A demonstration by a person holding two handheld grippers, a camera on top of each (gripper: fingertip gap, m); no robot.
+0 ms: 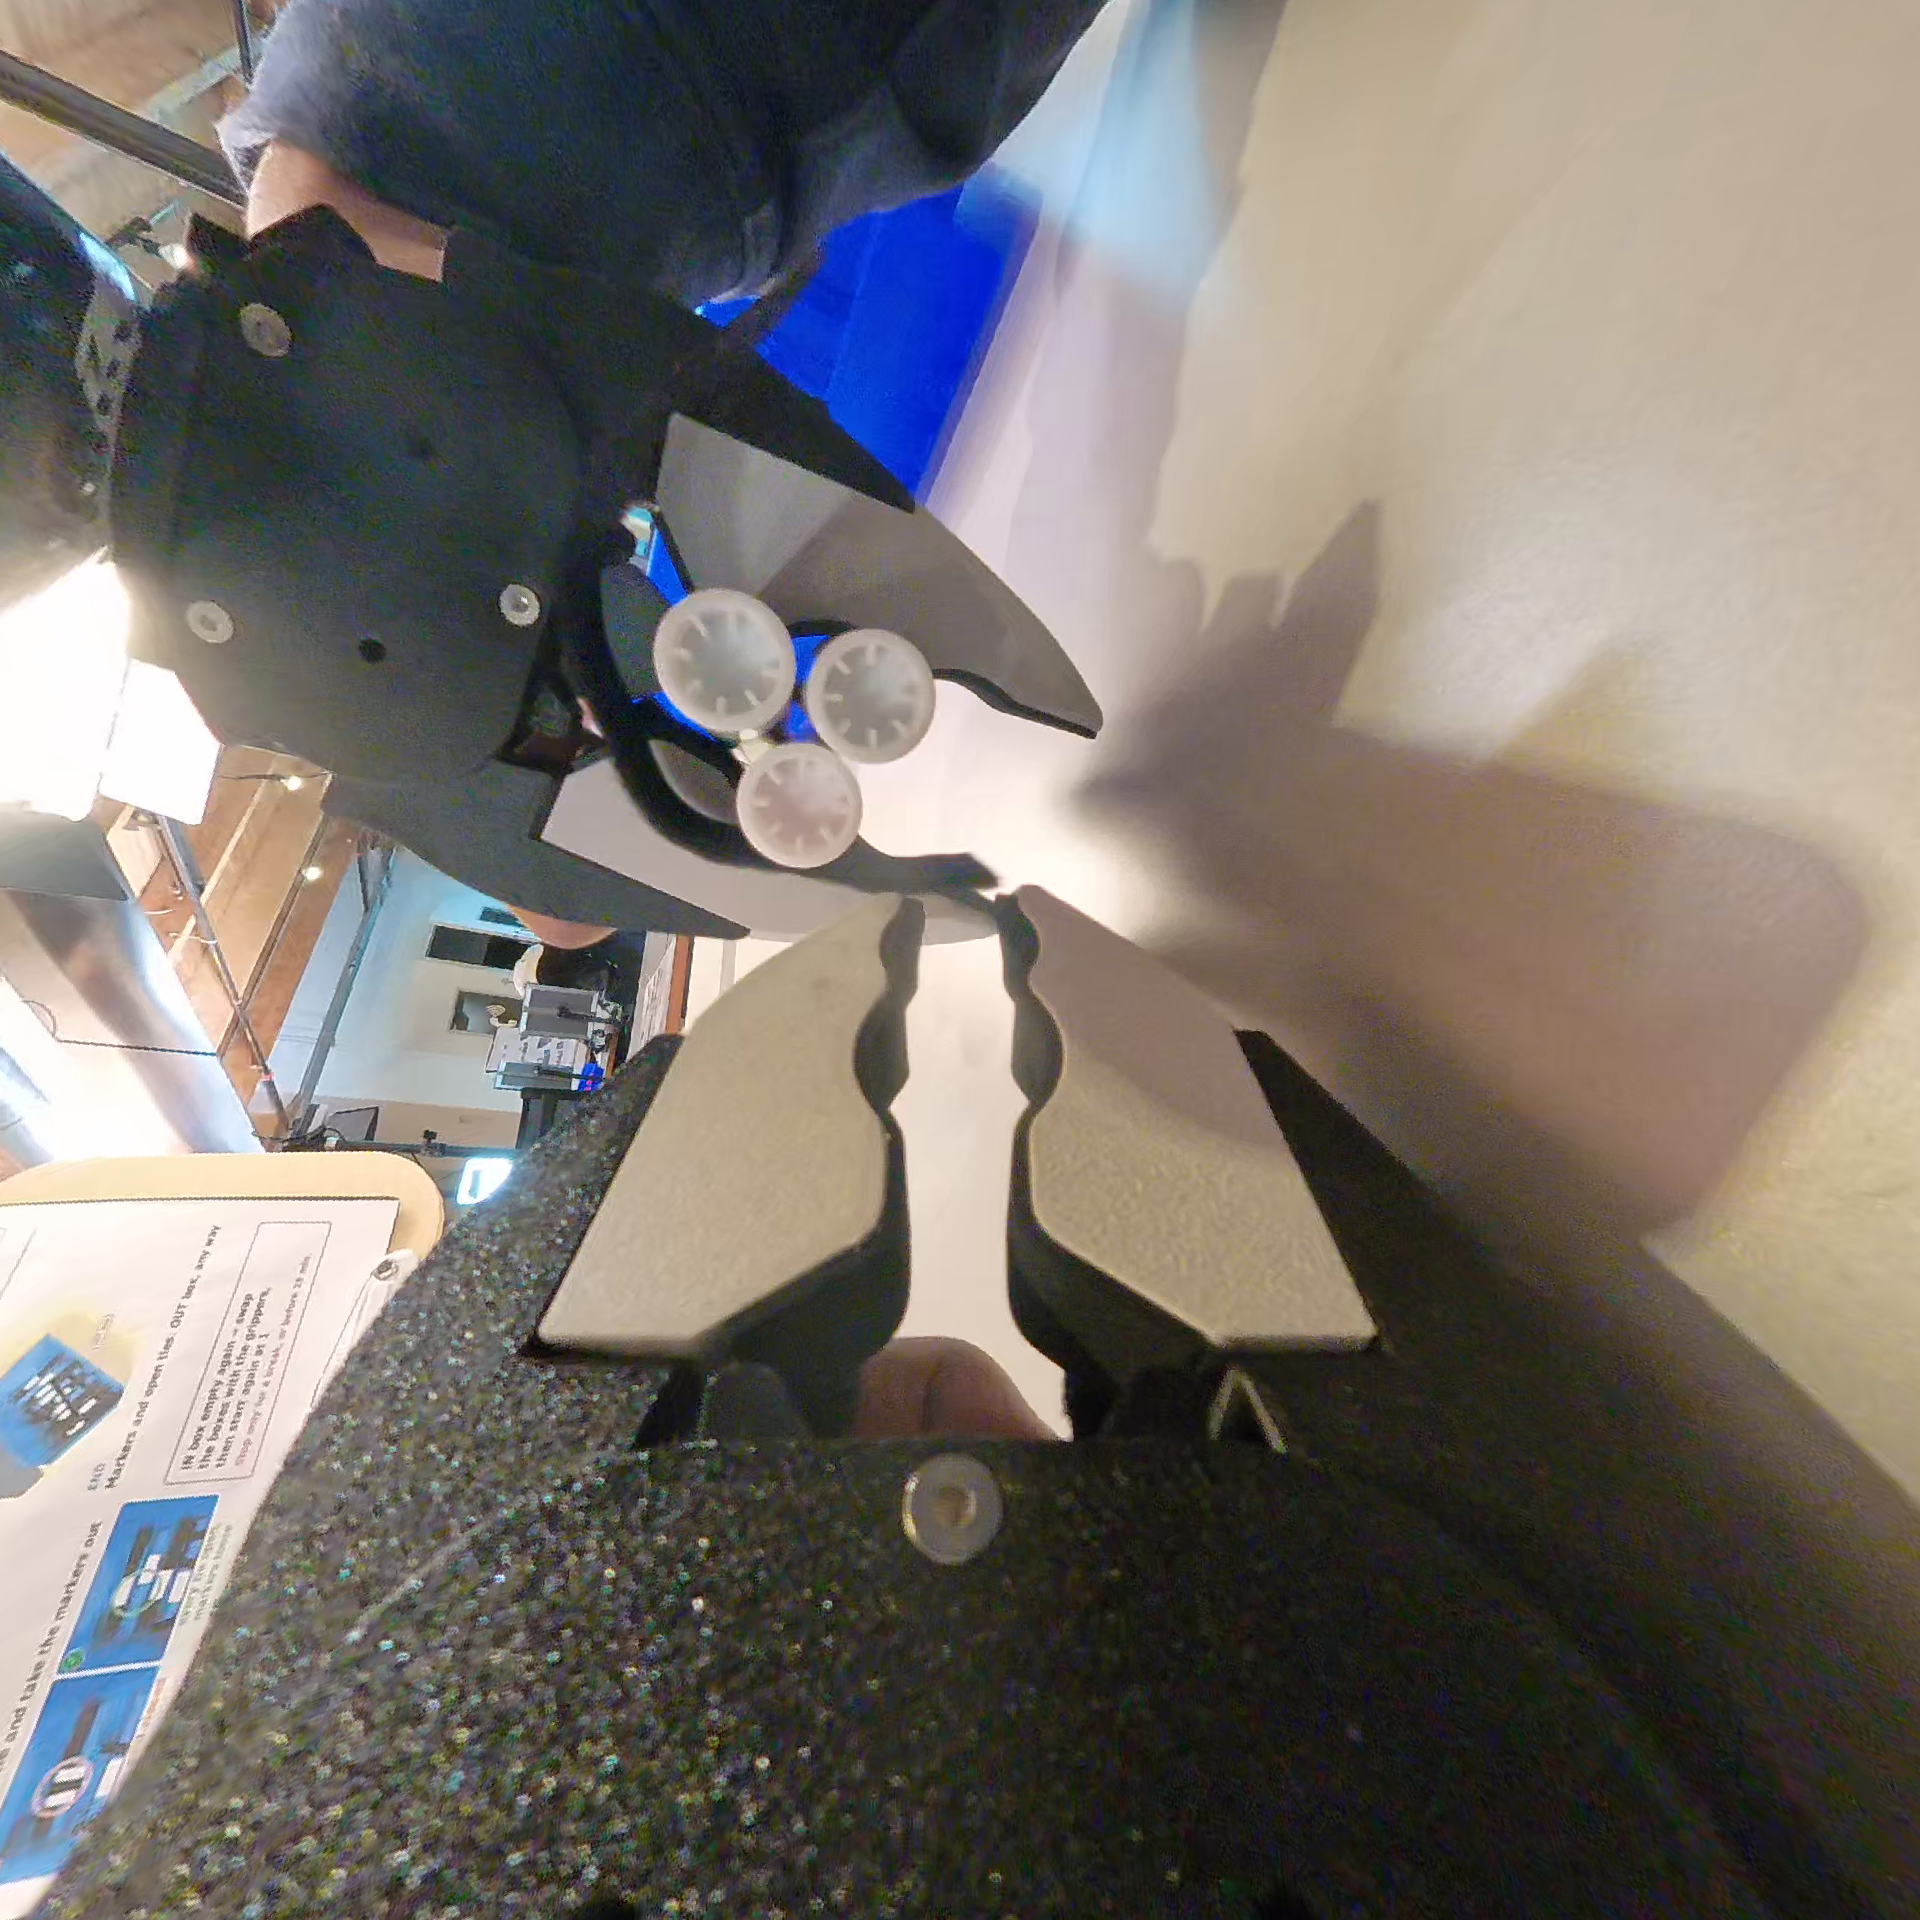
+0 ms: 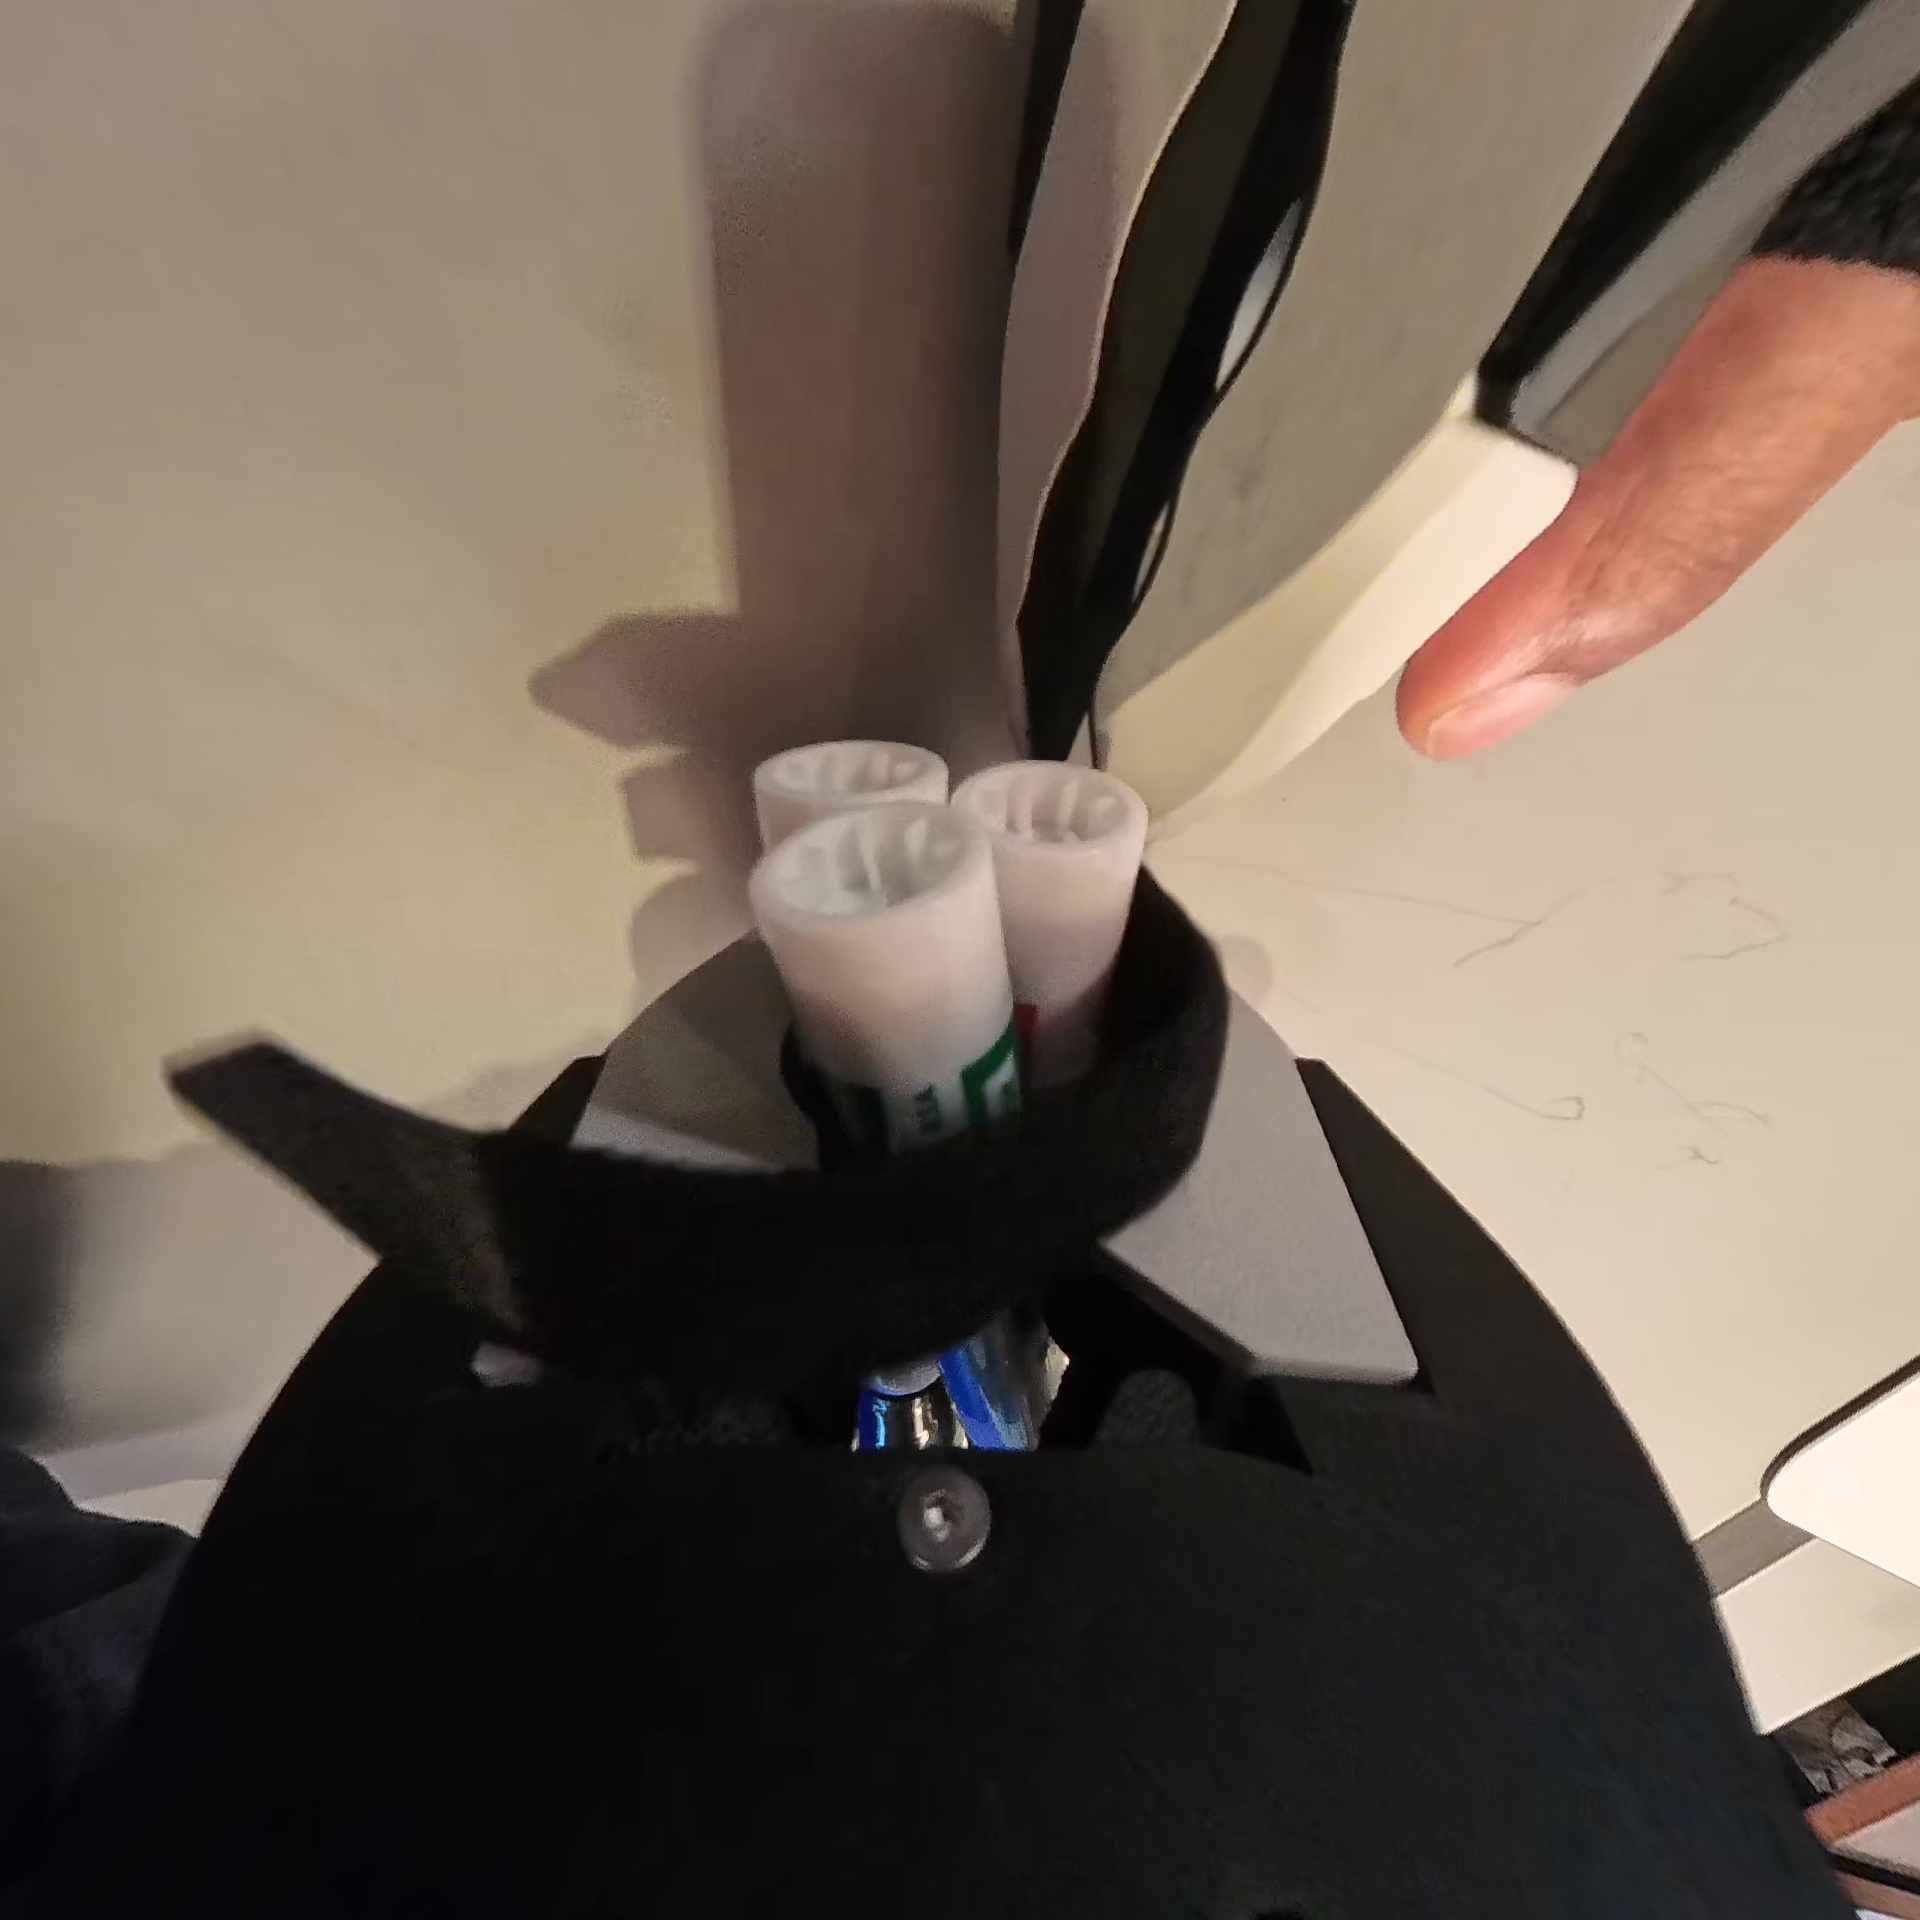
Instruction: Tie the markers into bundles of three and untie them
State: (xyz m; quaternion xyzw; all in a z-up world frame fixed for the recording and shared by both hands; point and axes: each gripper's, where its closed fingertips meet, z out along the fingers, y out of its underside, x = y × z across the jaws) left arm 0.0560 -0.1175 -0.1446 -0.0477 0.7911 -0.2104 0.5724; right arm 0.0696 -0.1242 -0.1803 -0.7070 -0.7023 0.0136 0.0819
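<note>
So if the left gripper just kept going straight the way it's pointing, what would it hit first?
Probably the right gripper's lower finger and the black strap tail lying just past the left gripper, whose fingertips look almost against them. The three-marker bundle sits slightly off that line. Depth is uncertain.

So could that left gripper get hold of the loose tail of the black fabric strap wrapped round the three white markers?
Probably yes. The left gripper is open with nothing between its fingers, right beside the right gripper holding the three white markers. The black fabric strap's tail sticks out sideways with nothing over it.
</note>
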